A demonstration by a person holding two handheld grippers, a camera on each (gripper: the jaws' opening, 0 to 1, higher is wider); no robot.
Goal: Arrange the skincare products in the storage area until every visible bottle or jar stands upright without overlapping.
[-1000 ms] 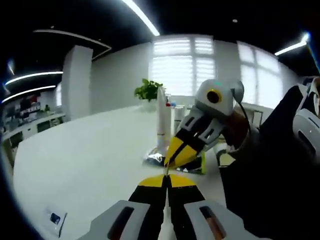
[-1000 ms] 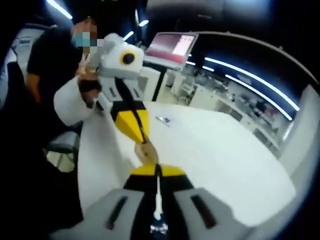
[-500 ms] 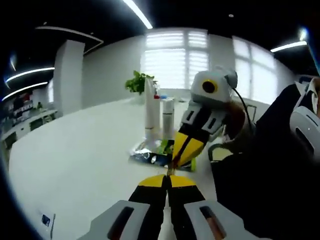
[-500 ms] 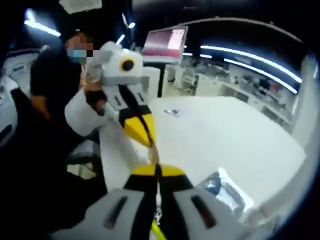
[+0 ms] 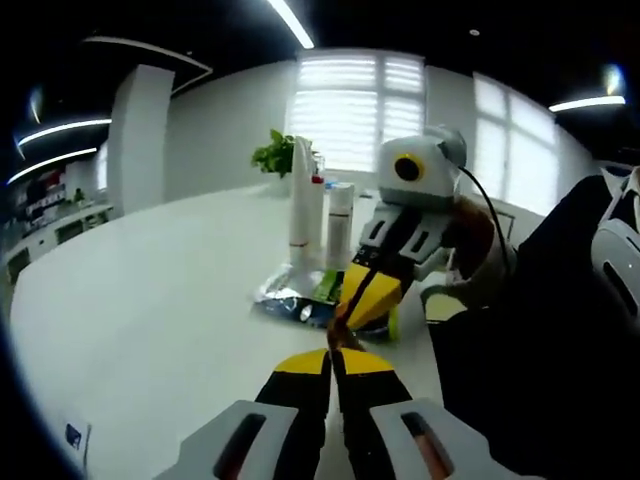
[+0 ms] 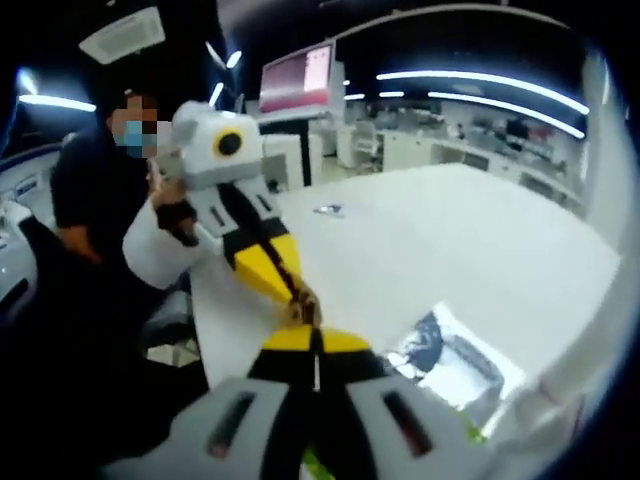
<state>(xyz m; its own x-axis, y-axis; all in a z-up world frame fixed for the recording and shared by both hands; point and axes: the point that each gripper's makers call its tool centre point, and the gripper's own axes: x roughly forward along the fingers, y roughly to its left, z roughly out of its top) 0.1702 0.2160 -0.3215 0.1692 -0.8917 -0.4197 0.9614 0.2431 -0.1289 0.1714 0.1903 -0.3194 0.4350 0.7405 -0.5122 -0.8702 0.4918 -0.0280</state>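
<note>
Both grippers, left (image 5: 331,352) and right (image 6: 312,333), jaws pinched on one small brownish item (image 5: 340,325); upright bottles (image 5: 300,205) on worktop (image 5: 150,290) at 11 o'clock; risk: opposed pull dropping item, toppling bottles.

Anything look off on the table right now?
Yes. Silvery sachets lie flat in a loose pile at the foot of the upright tall white bottle and shorter bottle. The left claw and right claw meet tip to tip around something small and brownish.
</note>
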